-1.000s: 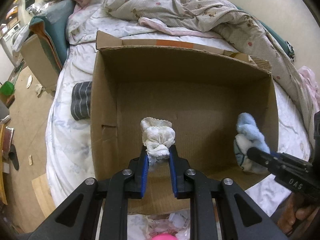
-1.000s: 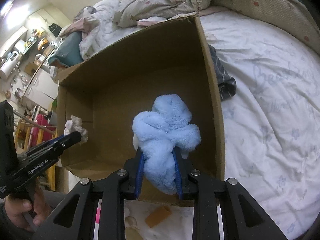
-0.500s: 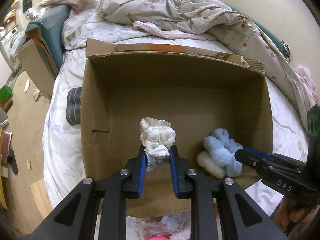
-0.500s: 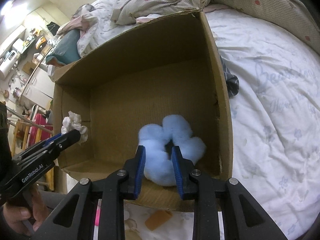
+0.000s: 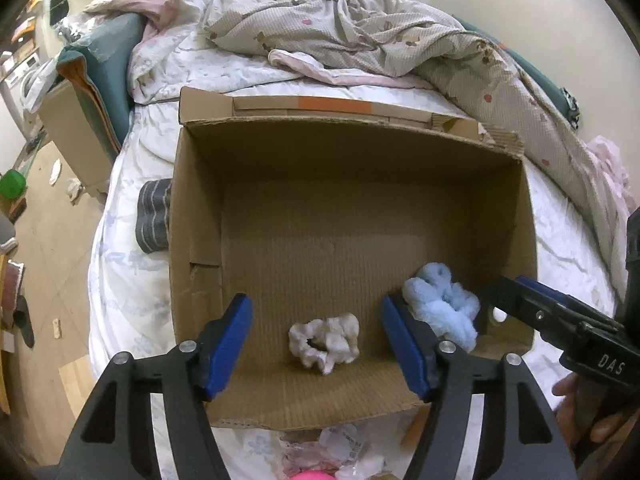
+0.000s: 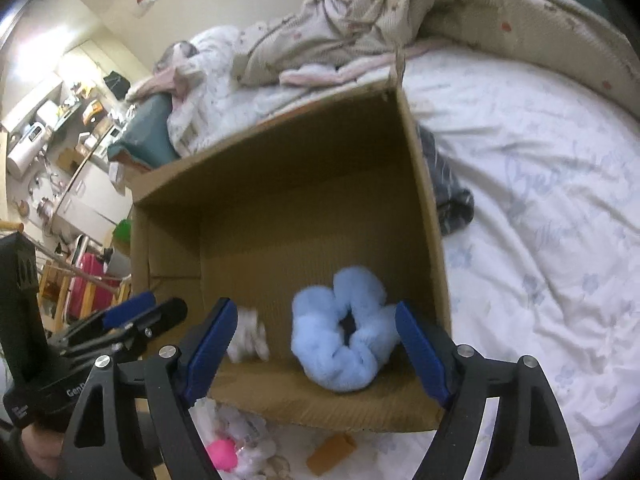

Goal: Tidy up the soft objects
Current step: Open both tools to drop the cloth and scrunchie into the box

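Your cardboard box (image 5: 352, 216) sits open on a bed (image 6: 540, 184) covered with a white printed sheet. A rumpled beige quilt (image 5: 400, 36) is heaped along the far side of the bed by the cream wall, and teal pillows (image 5: 108, 60) lie at the head. A dark striped cloth (image 5: 154, 216) lies on the sheet touching the box's outer wall. Beyond the bed you see a wooden floor (image 5: 44, 280) and, in the right wrist view, cluttered shelves (image 6: 52, 120).

The white scrunchie (image 5: 324, 340) lies on the box floor near the front wall, and the light blue scrunchie (image 6: 344, 340) lies beside it towards the corner.

Your left gripper (image 5: 324, 344) has its fingers opening, spread clear of the white scrunchie. Your right gripper (image 6: 316, 348) is opening too, its fingers wide on either side of the blue scrunchie without pressing it.
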A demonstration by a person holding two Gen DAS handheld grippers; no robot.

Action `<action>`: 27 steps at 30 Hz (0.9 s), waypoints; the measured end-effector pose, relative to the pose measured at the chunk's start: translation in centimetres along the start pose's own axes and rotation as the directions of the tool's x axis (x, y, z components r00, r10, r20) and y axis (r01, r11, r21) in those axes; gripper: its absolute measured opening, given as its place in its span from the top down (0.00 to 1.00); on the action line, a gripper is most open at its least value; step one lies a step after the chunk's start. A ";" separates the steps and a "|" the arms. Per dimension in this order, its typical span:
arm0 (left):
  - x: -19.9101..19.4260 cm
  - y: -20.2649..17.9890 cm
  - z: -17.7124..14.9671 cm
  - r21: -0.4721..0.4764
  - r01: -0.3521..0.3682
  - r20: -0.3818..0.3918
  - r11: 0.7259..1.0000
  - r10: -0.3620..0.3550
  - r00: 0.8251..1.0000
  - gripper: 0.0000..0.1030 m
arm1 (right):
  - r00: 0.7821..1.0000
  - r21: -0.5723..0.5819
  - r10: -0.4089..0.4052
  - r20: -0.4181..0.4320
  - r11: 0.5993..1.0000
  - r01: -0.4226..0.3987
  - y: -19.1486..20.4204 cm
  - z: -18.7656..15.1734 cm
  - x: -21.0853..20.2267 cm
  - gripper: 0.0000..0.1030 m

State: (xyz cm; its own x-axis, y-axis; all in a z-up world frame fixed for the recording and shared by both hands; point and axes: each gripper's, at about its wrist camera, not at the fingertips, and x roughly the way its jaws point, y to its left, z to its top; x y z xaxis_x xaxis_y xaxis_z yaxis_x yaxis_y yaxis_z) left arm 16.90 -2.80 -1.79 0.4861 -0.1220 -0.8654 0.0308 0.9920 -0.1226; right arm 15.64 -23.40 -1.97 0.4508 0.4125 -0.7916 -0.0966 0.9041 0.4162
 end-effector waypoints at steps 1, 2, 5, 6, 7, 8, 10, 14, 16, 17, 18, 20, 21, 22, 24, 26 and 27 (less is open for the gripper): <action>-0.2 0.0 0.1 -0.004 -0.007 0.003 1.000 0.007 1.000 0.37 | 1.000 -0.002 -0.002 0.011 1.000 0.002 0.0 0.1 -0.2 0.14; -0.3 0.1 0.1 -0.005 -0.016 0.005 1.000 0.016 1.000 0.37 | 1.000 -0.003 -0.003 0.016 1.000 0.003 0.1 0.1 -0.3 0.14; -0.6 0.3 0.2 -0.014 -0.018 0.009 1.000 0.018 1.000 0.37 | 1.000 -0.012 -0.012 0.007 1.000 0.013 0.2 0.0 -0.3 0.14; -0.7 0.4 0.2 -0.019 -0.019 0.011 1.000 0.020 1.000 0.37 | 1.000 -0.012 -0.017 0.009 1.000 0.017 0.2 0.0 -0.4 0.14; -0.8 0.4 0.1 -0.022 -0.019 0.012 1.000 0.019 1.000 0.37 | 1.000 -0.013 -0.018 0.010 1.000 0.018 0.1 -0.2 -0.6 0.14; -1.0 0.5 0.1 -0.024 -0.018 0.015 1.000 0.019 1.000 0.37 | 1.000 -0.017 -0.017 0.012 1.000 0.017 0.2 -0.3 -0.8 0.14; -1.3 0.5 0.1 -0.024 -0.018 0.022 1.000 0.018 1.000 0.37 | 0.999 -0.026 -0.024 0.025 0.999 0.025 0.6 -0.3 -1.2 0.14; -2.0 0.7 -0.2 -0.033 -0.020 0.028 0.999 0.021 0.999 0.25 | 0.998 -0.042 -0.028 0.056 0.999 0.031 1.2 -0.3 -2.0 0.01; -2.7 0.7 -0.2 -0.036 -0.021 0.045 0.999 0.022 0.999 0.19 | 0.997 -0.041 -0.021 0.074 0.999 0.024 1.4 -0.5 -2.7 0.00; -3.2 0.7 -0.3 -0.035 -0.025 0.061 0.999 0.027 0.998 0.14 | 0.997 -0.039 -0.015 0.078 0.999 0.018 1.4 -0.6 -3.0 0.00; -3.6 0.7 -0.3 -0.030 -0.034 0.079 0.999 0.036 0.996 0.11 | 0.997 -0.037 -0.011 0.083 0.999 0.015 1.4 -0.7 -3.4 0.00; -4.2 0.8 -0.6 -0.025 -0.066 0.102 0.997 0.069 0.992 0.05 | 0.996 -0.037 -0.014 0.090 0.999 0.017 1.5 -0.9 -4.0 0.00; -4.3 0.9 -0.7 -0.027 -0.074 0.101 0.997 0.077 0.992 0.05 | 0.996 -0.036 -0.013 0.092 0.999 0.017 1.5 -1.1 -4.2 0.00; -4.5 1.1 -0.9 -0.033 -0.070 0.094 0.997 0.073 0.993 0.05 | 0.996 -0.035 -0.012 0.092 0.999 0.015 1.5 -1.2 -4.4 0.00; -4.8 1.4 -1.4 -0.046 -0.051 0.080 0.998 0.054 0.995 0.05 | 0.996 -0.038 -0.012 0.089 0.999 0.015 1.4 -1.6 -4.8 0.00; -5.2 1.5 -1.8 -0.049 -0.055 0.076 0.997 0.059 0.995 0.05 | 0.996 -0.047 -0.018 0.085 0.999 0.022 1.4 -2.0 -5.2 0.00; -5.4 1.6 -2.1 -0.049 -0.061 0.074 0.997 0.065 0.995 0.05 | 0.996 -0.052 -0.023 0.085 0.998 0.027 1.4 -2.3 -5.5 0.00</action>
State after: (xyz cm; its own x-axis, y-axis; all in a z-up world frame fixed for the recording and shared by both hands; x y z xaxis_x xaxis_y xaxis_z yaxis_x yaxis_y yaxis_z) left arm 12.50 -0.66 1.67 0.5503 -0.0546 -0.8331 -0.0419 0.9948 -0.0929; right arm 11.00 -24.15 1.93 0.5267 0.3807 -0.7600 -0.1306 0.9197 0.3702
